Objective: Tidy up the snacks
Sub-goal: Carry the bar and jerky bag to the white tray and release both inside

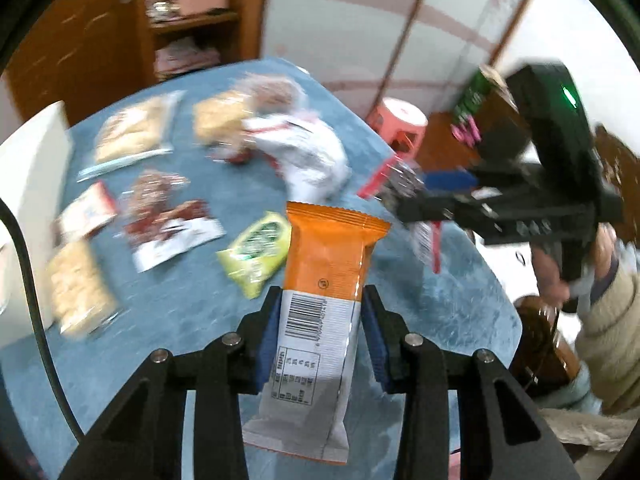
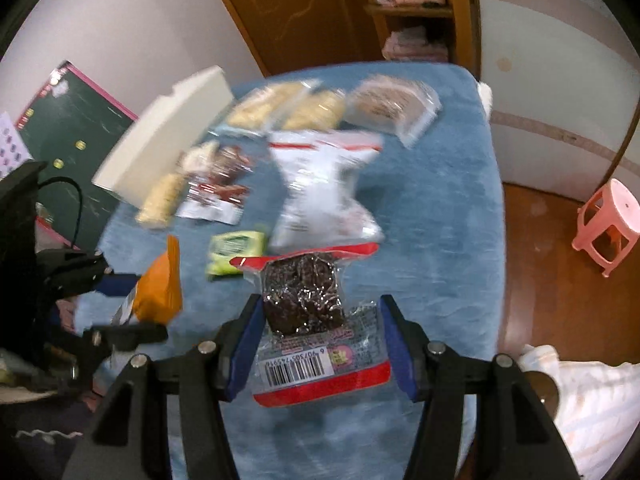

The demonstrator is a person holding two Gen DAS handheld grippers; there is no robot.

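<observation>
The left tool [image 1: 322, 312] pinches an orange-and-white snack packet [image 1: 320, 300] between its blue pads [image 1: 267, 344], gripping the white lower half where the barcode sits; the orange top stands upward past the fingertips, and the packet is lifted clear of the surface [image 1: 160, 312]. The right tool [image 2: 320, 320] pinches a clear packet with red edges and a dark brown filling [image 2: 308, 304], its blue pads [image 2: 244, 344] pressed on the packet's two sides, the barcode end towards the camera and the red-trimmed top pointing away. This packet too hangs above the blue cloth.

From the left wrist view the right tool shows at the right, held in a person's hand [image 1: 560, 276] with a cream sleeve [image 1: 612, 320] behind it. From the right wrist view the left tool and its orange packet show at the lower left.

Beyond the tools, on the blue surface, lie a small yellow-green packet [image 1: 256, 256], a large white bag with red markings [image 1: 304, 152], a red-and-white packet of dark pieces [image 1: 168, 224], and several clear bags of pale biscuits [image 1: 132, 132]. A cream open box [image 2: 160, 148] stands at the surface's left edge. A pink stool [image 2: 608, 224] stands on the wooden floor, well apart from the surface.
</observation>
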